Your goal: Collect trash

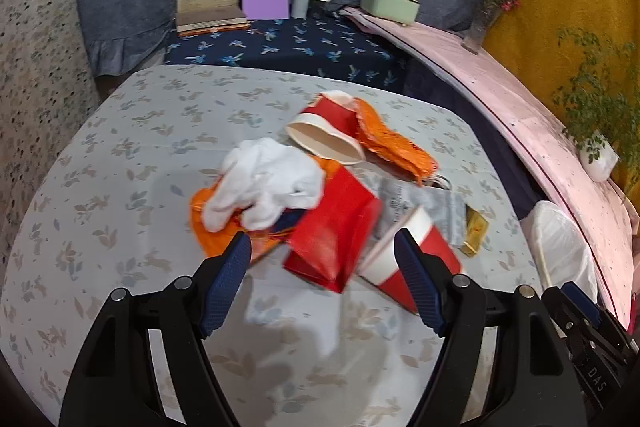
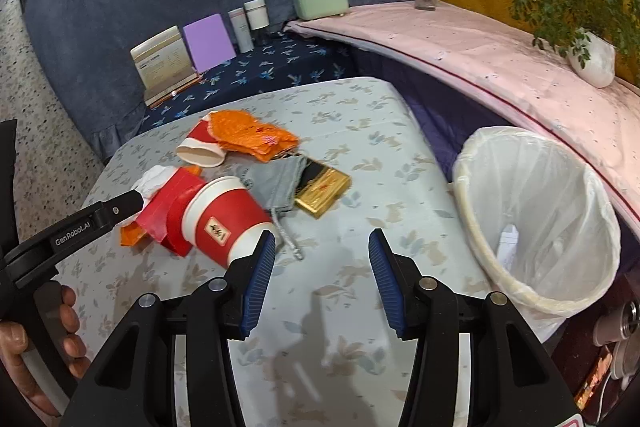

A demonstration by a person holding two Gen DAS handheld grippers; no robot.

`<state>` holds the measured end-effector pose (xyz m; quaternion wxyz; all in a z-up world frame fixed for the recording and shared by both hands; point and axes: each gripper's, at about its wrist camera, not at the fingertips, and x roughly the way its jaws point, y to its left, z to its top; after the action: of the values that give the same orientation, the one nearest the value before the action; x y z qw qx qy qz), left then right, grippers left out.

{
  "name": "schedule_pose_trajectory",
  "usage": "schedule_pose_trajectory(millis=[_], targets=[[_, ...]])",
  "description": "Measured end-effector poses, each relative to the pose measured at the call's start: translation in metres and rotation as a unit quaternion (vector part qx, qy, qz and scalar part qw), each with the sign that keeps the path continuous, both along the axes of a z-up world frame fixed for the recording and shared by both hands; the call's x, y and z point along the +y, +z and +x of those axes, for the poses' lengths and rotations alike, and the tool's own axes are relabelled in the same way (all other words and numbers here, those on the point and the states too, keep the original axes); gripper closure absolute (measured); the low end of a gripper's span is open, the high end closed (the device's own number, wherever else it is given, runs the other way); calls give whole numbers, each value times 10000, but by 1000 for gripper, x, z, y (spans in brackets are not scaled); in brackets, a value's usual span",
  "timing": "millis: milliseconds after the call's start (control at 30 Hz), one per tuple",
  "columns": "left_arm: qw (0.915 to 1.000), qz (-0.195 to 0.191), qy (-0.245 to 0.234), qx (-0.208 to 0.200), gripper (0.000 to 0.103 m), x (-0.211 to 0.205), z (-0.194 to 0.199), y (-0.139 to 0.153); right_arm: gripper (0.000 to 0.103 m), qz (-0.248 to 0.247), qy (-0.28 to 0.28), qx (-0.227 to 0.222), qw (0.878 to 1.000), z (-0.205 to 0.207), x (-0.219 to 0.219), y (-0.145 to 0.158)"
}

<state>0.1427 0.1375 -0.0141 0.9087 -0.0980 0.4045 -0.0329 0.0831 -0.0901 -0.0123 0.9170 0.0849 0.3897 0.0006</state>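
My left tool wide, nothing gripped, red bag just ahead | my right tool part-open, empty, red cup at its left finger | bin to its right

We see the left gripper tilted downward, its blue-padded jaws spread wide with nothing pressed between them. The right gripper tilts down likewise, jaws apart and empty. A hand (bare fingers curled) grips the left tool's handle.

The floral-clothed table bears red cups, orange wrappers, tissue.
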Motion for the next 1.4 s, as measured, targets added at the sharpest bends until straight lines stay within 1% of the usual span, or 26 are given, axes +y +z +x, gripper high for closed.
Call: schedule_pose_trajectory(millis=[200,433,633,800,900,967,1000,1067,1133,1167,1233,1400], targets=[[9999,53,139,59,33,23,5,-6,54,49,205,101,9997,9,23,-8],[9997,42,193,141,33,43,22,-14,54,39,324,192,9993,20,41,-14],[9997,60,109,206,33,46,37,-20,54,34,378,256,9990,31,52,-20],[9996,93,-7,265,33,40,48,-25,54,29,380,294,9988,36,57,-22],[9994,46,-39,343,34,38,54,-30,54,17,376,320,9988,38,59,-23],[9991,22,-68,408,43,37,58,-34,54,6,372,344,9987,39,59,-25],[9990,-17,-98,442,51,37,60,-35,54,6,370,355,9987,40,60,-26],[9984,-119,-154,522,61,37,62,-39,54,-1,366,376,9986,40,60,-27],[9979,-208,-191,581,80,38,63,-41,54,-4,366,392,9986,40,61,-28],[9977,-237,-205,603,84,39,63,-42,54,-6,362,400,9985,40,61,-29],[9974,-298,-220,612,96,40,62,-43,54,3,358,416,9985,39,61,-30],[9984,-310,-170,443,99,43,53,-34,54,13,343,438,9985,38,61,-31]])
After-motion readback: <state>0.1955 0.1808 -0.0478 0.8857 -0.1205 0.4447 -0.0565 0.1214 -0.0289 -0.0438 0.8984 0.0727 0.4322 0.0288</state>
